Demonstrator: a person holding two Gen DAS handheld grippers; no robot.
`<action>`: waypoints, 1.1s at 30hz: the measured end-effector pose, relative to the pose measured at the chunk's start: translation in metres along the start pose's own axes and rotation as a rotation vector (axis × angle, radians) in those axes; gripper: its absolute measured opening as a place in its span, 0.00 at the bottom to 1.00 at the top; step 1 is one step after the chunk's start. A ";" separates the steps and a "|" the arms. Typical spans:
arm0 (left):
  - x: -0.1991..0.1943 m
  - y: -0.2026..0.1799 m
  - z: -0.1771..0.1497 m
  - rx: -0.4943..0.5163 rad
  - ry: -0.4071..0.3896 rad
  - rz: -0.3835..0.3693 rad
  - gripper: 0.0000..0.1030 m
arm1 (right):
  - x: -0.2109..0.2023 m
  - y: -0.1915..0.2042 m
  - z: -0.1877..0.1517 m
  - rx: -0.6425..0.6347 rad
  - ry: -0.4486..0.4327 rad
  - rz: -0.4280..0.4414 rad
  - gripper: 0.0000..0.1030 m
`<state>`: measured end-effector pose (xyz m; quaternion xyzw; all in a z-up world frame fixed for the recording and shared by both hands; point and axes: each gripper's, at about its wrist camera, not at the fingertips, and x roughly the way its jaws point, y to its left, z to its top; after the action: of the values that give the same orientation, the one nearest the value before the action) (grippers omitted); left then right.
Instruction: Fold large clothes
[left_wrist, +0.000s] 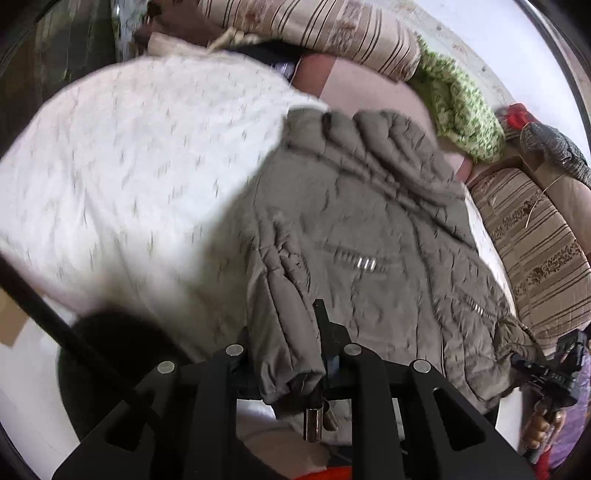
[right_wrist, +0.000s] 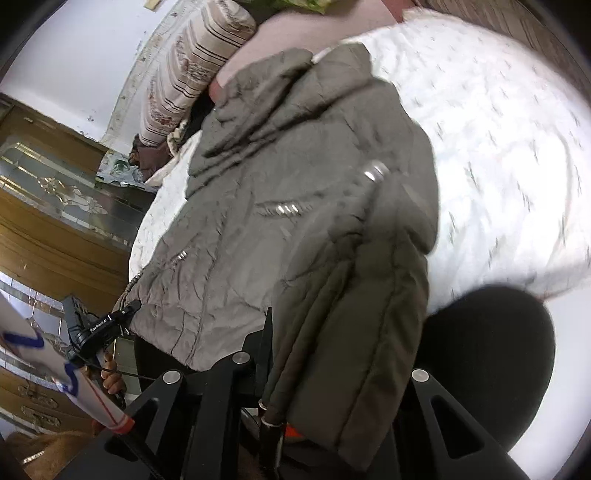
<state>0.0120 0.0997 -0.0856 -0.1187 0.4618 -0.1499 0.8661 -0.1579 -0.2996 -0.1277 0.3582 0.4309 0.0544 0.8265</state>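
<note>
A grey-brown quilted jacket (left_wrist: 369, 229) lies on a white bedspread (left_wrist: 129, 166); it also shows in the right wrist view (right_wrist: 295, 221). My left gripper (left_wrist: 295, 354) is shut on a sleeve cuff (left_wrist: 291, 380) of the jacket, which hangs between its fingers. My right gripper (right_wrist: 291, 354) is shut on the jacket's other sleeve (right_wrist: 362, 332), which drapes over its fingers and hides them. The right gripper also shows in the left wrist view (left_wrist: 554, 373) at the jacket's hem, and the left gripper shows in the right wrist view (right_wrist: 99, 325).
Striped pillows (left_wrist: 332, 33) and a green knitted cloth (left_wrist: 461, 107) lie at the head of the bed. A striped cushion (left_wrist: 535, 251) lies on the right. A black round stool (right_wrist: 487, 354) stands by the bed. A wooden cabinet with glass (right_wrist: 55, 206) stands at left.
</note>
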 end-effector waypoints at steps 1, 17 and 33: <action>-0.003 -0.004 0.009 0.006 -0.025 0.000 0.18 | -0.005 0.004 0.009 -0.014 -0.020 0.003 0.17; 0.033 -0.106 0.214 0.155 -0.210 0.100 0.18 | -0.013 0.064 0.209 -0.070 -0.228 -0.043 0.17; 0.246 -0.095 0.368 -0.080 0.000 0.283 0.22 | 0.113 0.016 0.391 0.102 -0.187 -0.209 0.19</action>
<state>0.4357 -0.0549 -0.0405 -0.0868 0.4795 -0.0081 0.8732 0.2091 -0.4559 -0.0478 0.3566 0.3893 -0.0875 0.8448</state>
